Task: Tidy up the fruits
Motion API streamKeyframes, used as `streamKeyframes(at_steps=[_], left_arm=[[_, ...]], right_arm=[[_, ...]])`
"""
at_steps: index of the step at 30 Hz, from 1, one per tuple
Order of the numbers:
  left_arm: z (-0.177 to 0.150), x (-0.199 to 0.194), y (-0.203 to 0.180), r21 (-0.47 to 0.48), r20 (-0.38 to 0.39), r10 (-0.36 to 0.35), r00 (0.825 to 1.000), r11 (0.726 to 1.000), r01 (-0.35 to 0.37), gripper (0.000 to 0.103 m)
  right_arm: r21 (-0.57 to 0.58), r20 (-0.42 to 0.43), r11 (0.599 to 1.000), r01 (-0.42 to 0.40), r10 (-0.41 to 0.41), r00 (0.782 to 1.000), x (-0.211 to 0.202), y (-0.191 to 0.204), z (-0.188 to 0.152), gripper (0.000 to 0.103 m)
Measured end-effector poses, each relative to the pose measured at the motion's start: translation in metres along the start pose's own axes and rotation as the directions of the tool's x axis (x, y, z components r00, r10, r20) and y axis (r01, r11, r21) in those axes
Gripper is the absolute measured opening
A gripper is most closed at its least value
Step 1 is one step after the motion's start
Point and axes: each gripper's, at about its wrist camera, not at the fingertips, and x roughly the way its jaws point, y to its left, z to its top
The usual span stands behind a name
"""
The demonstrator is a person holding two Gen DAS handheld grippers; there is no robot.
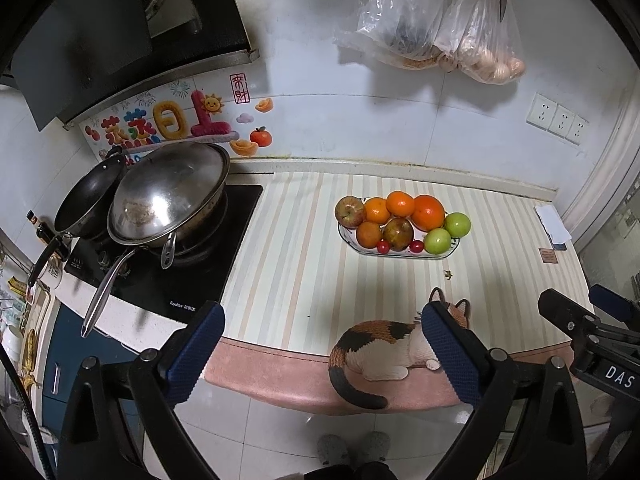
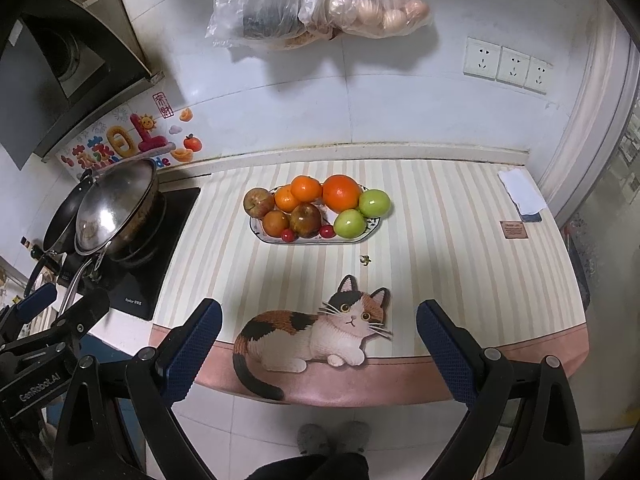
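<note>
Left wrist view: your left claw (image 1: 322, 338) gapes wide, empty; the plate (image 1: 348, 237) of fruit sits ahead on the surface (image 1: 288, 264). Round, firm, likely slippery: grip the green apple (image 1: 437, 241) across its middle.

Right wrist view: your right claw (image 2: 318, 336) is wide open too, holding nothing. The cherries (image 2: 327, 231) ahead look delicate; pinch gently.

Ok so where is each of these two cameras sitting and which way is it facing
Left wrist: rides the left gripper, held off the counter's front edge, facing the wall and angled down on the fruit plate; its open blue fingers frame the view, the right gripper shows at right.
Right wrist: rides the right gripper, same facing, the cat picture between its fingers, the left gripper at left.
Shared: plate, wok lid, hanging bags, the person's slippers.
</note>
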Motion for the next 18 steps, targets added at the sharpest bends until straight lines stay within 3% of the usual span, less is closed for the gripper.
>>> streamKeyframes(at_steps=[18], left_arm=[[-0.0002,-0.003,-0.0033,0.017,0.002,-0.011,1.0,1.0,0.011,0.101]], right_arm=[[0.0,-0.005,1.0,0.003,-0.003,1.0,-0.0008,-0.0008,-0.0009,0.1]])
